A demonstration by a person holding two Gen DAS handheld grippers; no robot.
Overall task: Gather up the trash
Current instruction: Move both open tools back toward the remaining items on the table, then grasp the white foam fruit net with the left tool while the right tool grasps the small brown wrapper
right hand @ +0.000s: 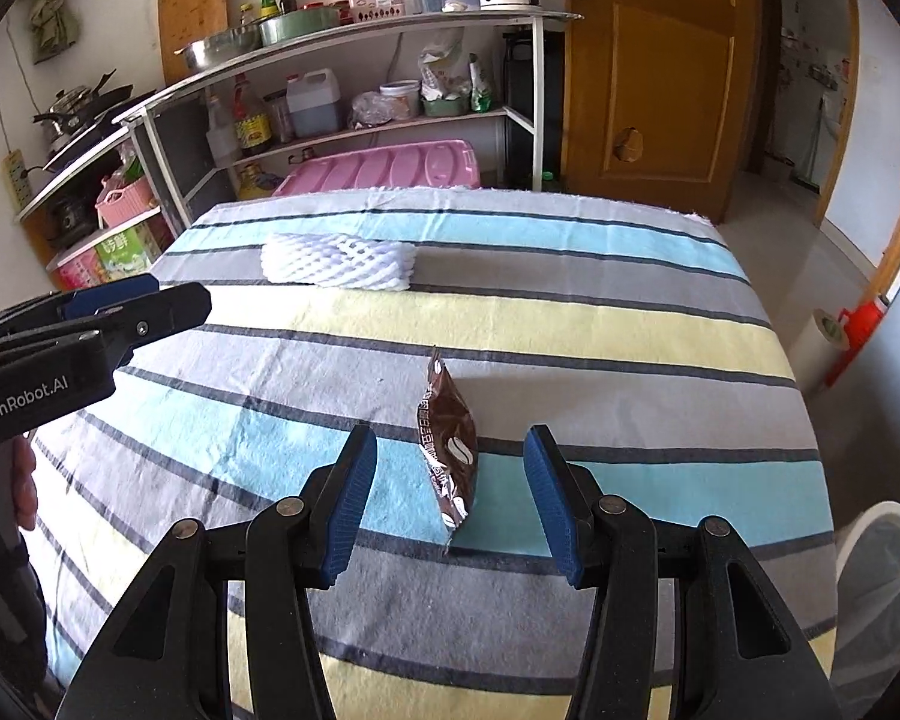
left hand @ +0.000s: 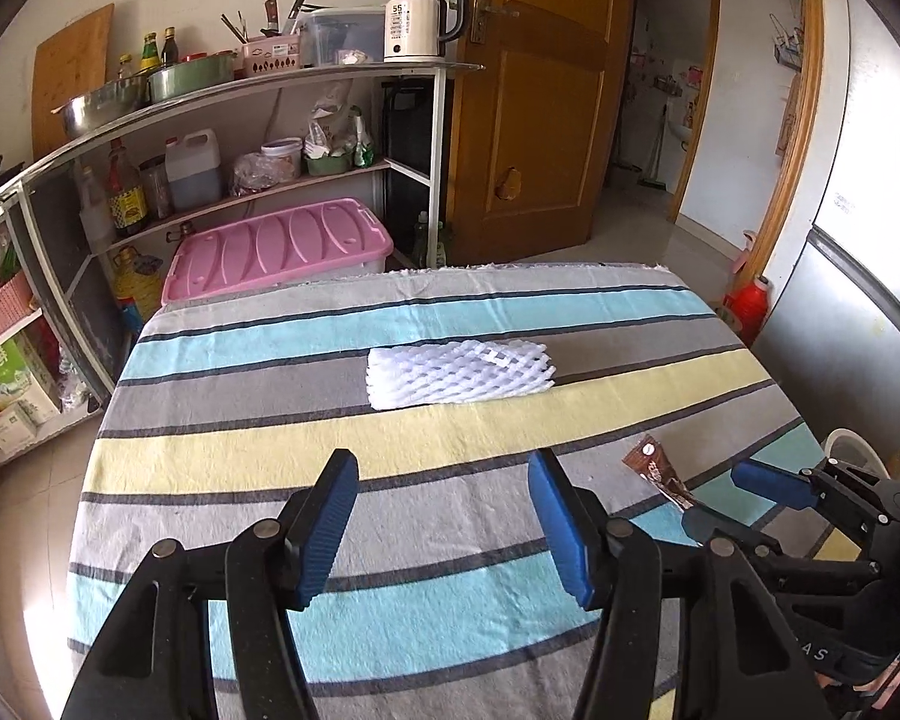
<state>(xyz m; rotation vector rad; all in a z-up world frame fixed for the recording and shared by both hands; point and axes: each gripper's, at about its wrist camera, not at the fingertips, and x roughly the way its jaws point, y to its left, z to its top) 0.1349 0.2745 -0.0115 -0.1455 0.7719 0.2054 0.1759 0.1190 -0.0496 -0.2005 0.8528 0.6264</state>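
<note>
A white foam fruit net (left hand: 459, 373) lies on the striped tablecloth (left hand: 270, 444), ahead of my left gripper (left hand: 444, 471), which is open and empty above the cloth. The net also shows in the right wrist view (right hand: 339, 261) at the far left. A brown coffee sachet (right hand: 447, 450) lies on the cloth between the open fingers of my right gripper (right hand: 450, 447); the blue pads stand apart from it on both sides. In the left wrist view the sachet (left hand: 657, 471) lies at the right, with my right gripper (left hand: 729, 498) open around its near end.
A white mesh bin (right hand: 882, 594) stands on the floor off the table's right edge. A pink storage box (left hand: 279, 246) and shelves with bottles and pots (left hand: 180, 174) stand behind the table. A wooden door (left hand: 534, 96) is at the back.
</note>
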